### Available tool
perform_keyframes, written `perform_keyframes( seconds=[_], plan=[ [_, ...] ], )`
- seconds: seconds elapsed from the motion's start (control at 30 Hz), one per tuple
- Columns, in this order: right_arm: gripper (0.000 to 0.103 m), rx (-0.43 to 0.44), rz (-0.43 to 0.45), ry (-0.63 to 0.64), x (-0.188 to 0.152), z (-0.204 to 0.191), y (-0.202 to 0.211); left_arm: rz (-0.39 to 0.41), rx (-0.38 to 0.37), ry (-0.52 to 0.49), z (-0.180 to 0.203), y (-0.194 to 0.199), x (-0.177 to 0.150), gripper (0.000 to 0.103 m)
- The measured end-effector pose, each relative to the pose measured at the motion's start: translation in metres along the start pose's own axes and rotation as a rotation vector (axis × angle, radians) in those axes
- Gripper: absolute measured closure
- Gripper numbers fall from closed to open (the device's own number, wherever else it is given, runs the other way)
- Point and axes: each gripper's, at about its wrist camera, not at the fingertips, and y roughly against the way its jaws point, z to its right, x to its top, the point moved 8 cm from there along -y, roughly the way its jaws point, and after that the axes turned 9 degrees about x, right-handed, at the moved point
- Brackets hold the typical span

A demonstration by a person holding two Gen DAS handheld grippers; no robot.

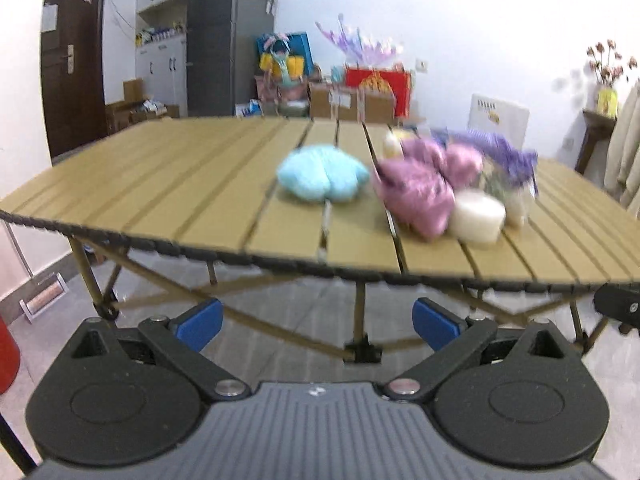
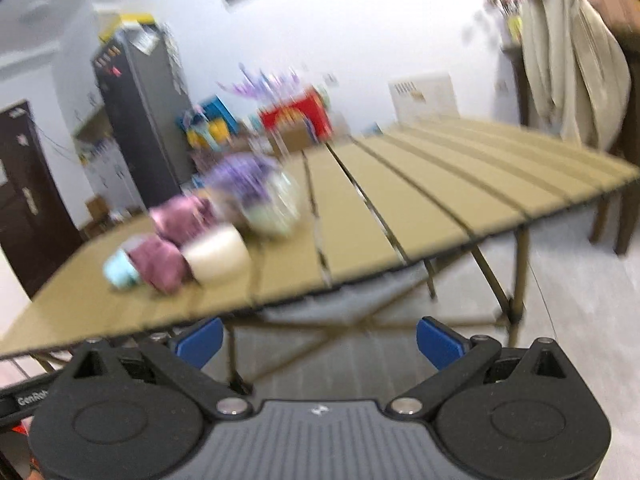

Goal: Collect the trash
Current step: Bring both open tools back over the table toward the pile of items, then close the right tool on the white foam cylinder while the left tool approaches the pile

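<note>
A tan slatted folding table (image 1: 160, 184) carries a cluster of soft things. A light blue fluffy bundle (image 1: 322, 179) lies mid-table. Right of it are pink crumpled bundles (image 1: 418, 192), a white cylinder like a tissue roll (image 1: 476, 216) and a purple-topped item (image 1: 508, 156). My left gripper (image 1: 318, 326) is open and empty, held below and in front of the table's near edge. The right wrist view is blurred; it shows the same cluster: blue bundle (image 2: 120, 272), pink bundles (image 2: 168, 248), white roll (image 2: 216, 254), purple item (image 2: 256, 188). My right gripper (image 2: 320, 342) is open and empty, below the table edge (image 2: 360, 272).
A red bin's edge (image 1: 8, 356) shows at the far left on the floor. A dark cabinet (image 1: 228, 36), boxes and coloured bags (image 1: 360, 92) stand against the back wall. Coats (image 2: 572, 60) hang over furniture right of the table. Table legs (image 1: 360, 320) cross under the top.
</note>
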Motion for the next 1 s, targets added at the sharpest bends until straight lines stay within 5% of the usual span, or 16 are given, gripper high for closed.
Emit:
perform_keyframes(
  seconds=[0.33, 0.47, 0.7, 1.0],
  plan=[
    [0.000, 0.081, 0.165, 0.117, 0.043, -0.045, -0.011, 0.058, 0.028, 0.065, -0.024, -0.015, 0.041, 0.000],
    [0.000, 0.018, 0.152, 0.201, 0.049, -0.059, -0.031, 0.069, 0.028, 0.073, -0.027, -0.021, 0.052, 0.000],
    [0.000, 0.034, 0.080, 0.264, 0.040, -0.077, -0.076, 0.099, 0.015, 0.063, -0.029, -0.032, 0.067, 0.000],
    [0.002, -0.037, 0.049, 0.402, 0.027, -0.090, -0.127, 0.051, -0.002, 0.066, -0.036, -0.056, 0.073, 0.000]
  ],
)
